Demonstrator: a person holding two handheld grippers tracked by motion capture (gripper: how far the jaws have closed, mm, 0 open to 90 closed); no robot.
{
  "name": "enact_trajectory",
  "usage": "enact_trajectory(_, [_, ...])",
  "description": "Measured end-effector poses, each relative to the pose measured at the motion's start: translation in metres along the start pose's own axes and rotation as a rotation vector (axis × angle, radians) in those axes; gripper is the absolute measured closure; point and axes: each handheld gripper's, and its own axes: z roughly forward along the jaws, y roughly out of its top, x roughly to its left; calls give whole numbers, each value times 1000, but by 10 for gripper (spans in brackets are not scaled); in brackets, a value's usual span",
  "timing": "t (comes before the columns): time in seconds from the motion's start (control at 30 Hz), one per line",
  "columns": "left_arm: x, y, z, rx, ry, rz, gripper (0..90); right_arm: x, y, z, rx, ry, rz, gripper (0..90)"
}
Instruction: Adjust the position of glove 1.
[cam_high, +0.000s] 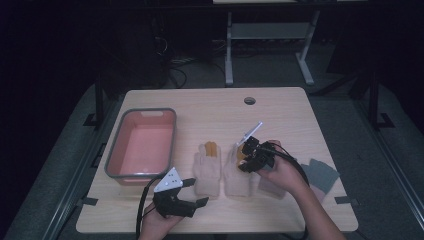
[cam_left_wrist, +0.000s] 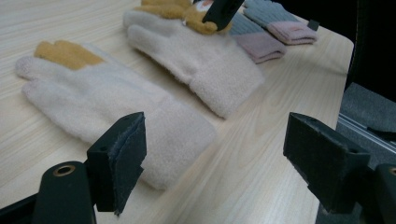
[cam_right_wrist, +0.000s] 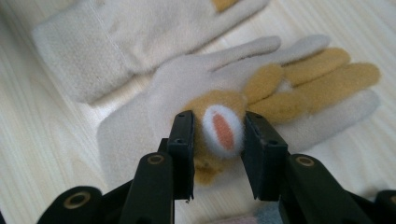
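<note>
The right gripper (cam_right_wrist: 217, 140) clamps the fuzzy tan ear patch on the cream fleece glove (cam_right_wrist: 187, 88) right of the pink plastic bin (cam_high: 141, 146), probably to lift it; the left gripper (cam_left_wrist: 224, 158) hangs open

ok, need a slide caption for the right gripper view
Right gripper jaws closed on the tan-and-white plush patch of a cream glove, its mate lying beside it on the wooden table.
</note>
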Motion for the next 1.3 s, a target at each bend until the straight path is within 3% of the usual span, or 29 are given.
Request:
enact_trajectory(0.17, [1,0,-1,13,8,10,213,3,8,-12,-15,-8,-16,665])
enact_trajectory(0.3, [0,0,-1,2,-12,-33,220,7,15,-19,-33,-4,-30,665])
enact_trajectory(0.6, [-2,4,-7,2,42,-45,215,17,36,-23,-64,15,-64,665])
enact_trajectory(1.0, [0,5,-11,5,67,-86,215,33,69,-4,-82,62,-111,664])
enact_trajectory(1.3, [5,5,-8,28,77,-119,214,40,79,17,-77,88,-105,663])
